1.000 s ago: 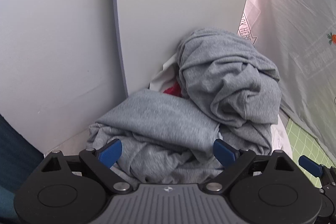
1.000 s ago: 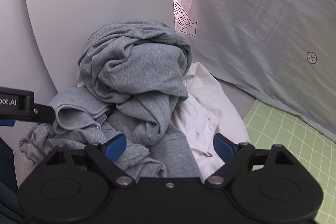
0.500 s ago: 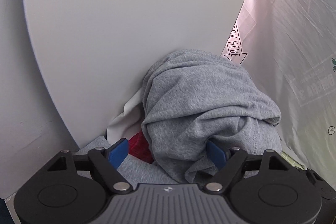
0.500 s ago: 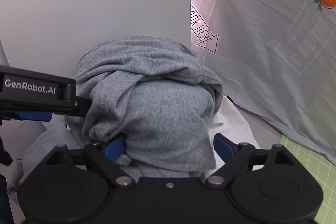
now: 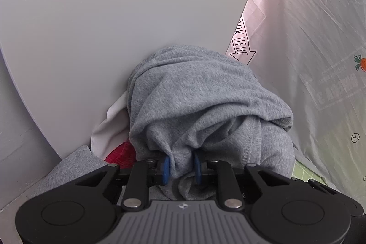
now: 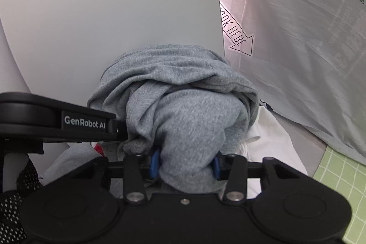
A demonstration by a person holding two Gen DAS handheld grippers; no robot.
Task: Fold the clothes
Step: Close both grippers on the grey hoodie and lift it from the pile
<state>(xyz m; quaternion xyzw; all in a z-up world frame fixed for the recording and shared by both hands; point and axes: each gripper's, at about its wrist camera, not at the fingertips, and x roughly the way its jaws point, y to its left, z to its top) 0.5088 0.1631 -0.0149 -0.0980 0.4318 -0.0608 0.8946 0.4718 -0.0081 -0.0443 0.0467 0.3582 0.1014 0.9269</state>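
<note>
Closing on the crumpled grey garment [image 5: 205, 102], my left gripper [image 5: 181, 166] had a narrow pinch of its near fold between the blue pads [image 5: 165, 166], which pressed the cloth from both sides. My right gripper [image 6: 185, 163] was closing too, its jaws set wider around a thick roll of the same garment [image 6: 183, 111], with the pads against the fabric on either side. In the right wrist view the left gripper's body [image 6: 57, 120] lay just beside the bundle's left edge, so the two tools sat close together with little space between them.

The garment was heaped at the far end of the work surface, its far edge against a pale rounded panel [image 5: 114, 26] and its right side near a silvery printed sheet [image 5: 308, 49]. A white garment [image 6: 270, 138] spread out from under it to the right, toward a green gridded mat [image 6: 338, 170], where the only open room lay. Something red [image 5: 123, 153], possibly another garment, showed at the left, beside more grey cloth [image 5: 71, 166].
</note>
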